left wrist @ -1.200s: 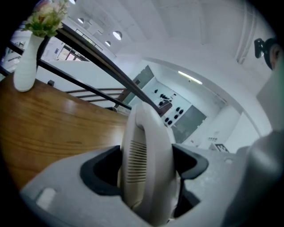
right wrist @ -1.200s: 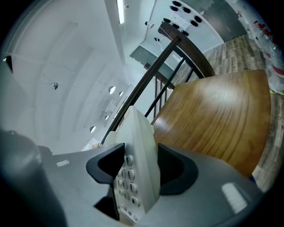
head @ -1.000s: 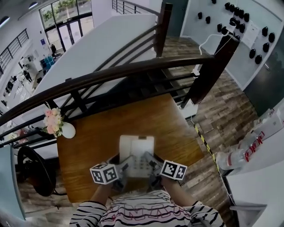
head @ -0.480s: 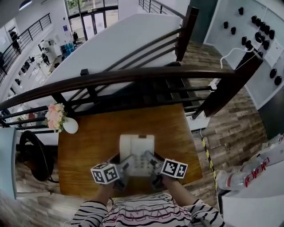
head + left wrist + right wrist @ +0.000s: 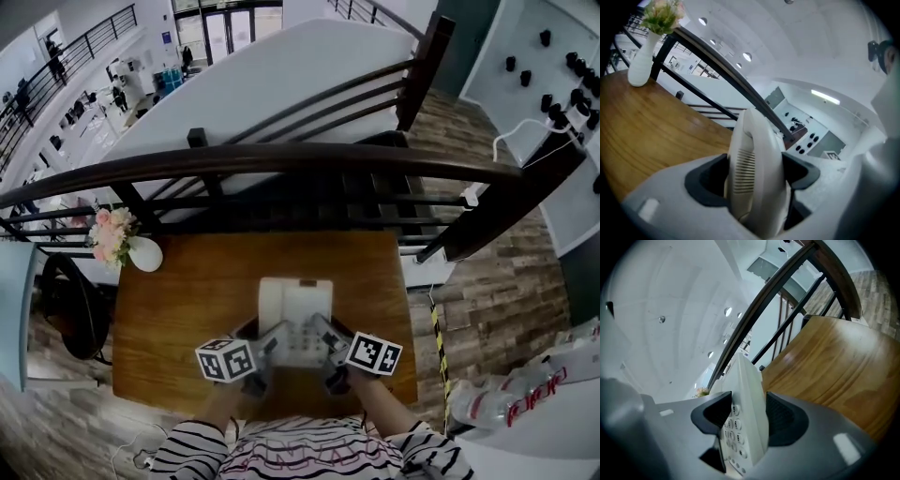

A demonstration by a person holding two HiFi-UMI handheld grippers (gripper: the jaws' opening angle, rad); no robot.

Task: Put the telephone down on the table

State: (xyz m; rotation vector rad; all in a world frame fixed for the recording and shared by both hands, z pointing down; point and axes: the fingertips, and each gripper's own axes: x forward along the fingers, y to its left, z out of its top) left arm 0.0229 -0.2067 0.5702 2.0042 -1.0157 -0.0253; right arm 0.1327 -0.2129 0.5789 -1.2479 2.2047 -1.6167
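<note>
Wooden table stands against a dark railing, with a flower vase at its far left corner. I hold the white telephone over the near part of the table, from both sides so that it does not tip. The left gripper pinches the handset side and the right gripper pinches the keypad side. I judge it is not yet set down.

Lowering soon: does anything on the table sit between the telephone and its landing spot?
Nothing visible. The telephone, clamped by the left gripper and right gripper, is over bare wooden table; the flower vase stands off at the far left corner.
</note>
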